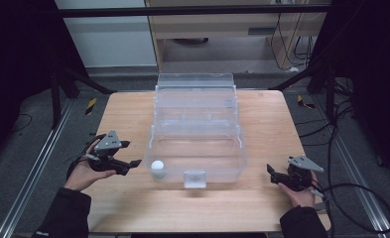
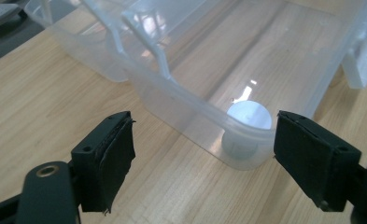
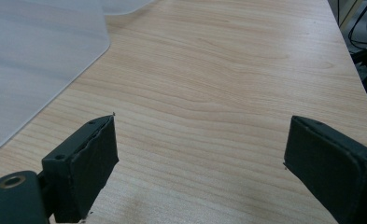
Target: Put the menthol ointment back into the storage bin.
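A clear plastic storage box with stepped tiers stands open in the middle of the wooden table. A white ball lies inside its near left corner. My left gripper is held just left of that corner, open and holding nothing. In the left gripper view the ball shows through the box's rounded corner, beyond the spread jaws of my left gripper. My right gripper hovers open near the table's right front, apart from the box. In its own view, only bare wood lies between the jaws of my right gripper.
A clear latch sticks out at the middle of the box's front wall. The box's frosted side fills the upper left of the right gripper view. Cables trail off the table's right edge.
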`<action>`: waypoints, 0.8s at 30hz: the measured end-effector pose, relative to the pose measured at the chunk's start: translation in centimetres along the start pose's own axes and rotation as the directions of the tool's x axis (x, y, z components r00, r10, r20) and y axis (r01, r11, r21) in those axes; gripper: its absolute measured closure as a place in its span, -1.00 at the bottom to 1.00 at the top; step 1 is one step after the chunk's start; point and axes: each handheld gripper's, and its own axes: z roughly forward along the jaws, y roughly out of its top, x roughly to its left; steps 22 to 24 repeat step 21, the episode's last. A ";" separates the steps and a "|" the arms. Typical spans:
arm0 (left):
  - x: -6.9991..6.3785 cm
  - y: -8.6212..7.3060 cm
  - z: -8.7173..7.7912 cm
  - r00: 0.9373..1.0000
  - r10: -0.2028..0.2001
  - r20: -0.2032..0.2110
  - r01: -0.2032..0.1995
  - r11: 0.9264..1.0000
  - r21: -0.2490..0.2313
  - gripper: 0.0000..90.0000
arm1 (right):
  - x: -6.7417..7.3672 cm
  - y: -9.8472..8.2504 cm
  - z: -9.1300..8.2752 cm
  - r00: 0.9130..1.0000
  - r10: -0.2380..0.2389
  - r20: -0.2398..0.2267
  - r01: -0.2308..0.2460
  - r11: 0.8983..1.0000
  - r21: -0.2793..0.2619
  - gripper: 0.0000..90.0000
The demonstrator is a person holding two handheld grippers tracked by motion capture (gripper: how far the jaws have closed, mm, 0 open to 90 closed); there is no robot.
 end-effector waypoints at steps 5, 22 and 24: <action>-0.1 -2.4 0.3 0.989 -0.117 -0.093 0.110 0.991 -0.074 -0.58 | 0.0 0.0 -0.1 1.000 0.008 0.001 -0.008 1.000 -0.002 -0.78; 1.1 -8.0 1.3 0.838 -0.386 -0.385 0.357 0.922 -0.148 -0.59 | -0.2 0.1 -1.3 0.999 0.037 0.018 -0.036 0.998 -0.047 -0.81; 1.1 -8.0 1.3 0.838 -0.386 -0.385 0.357 0.922 -0.148 -0.59 | -0.2 0.1 -1.3 0.999 0.037 0.018 -0.036 0.998 -0.047 -0.81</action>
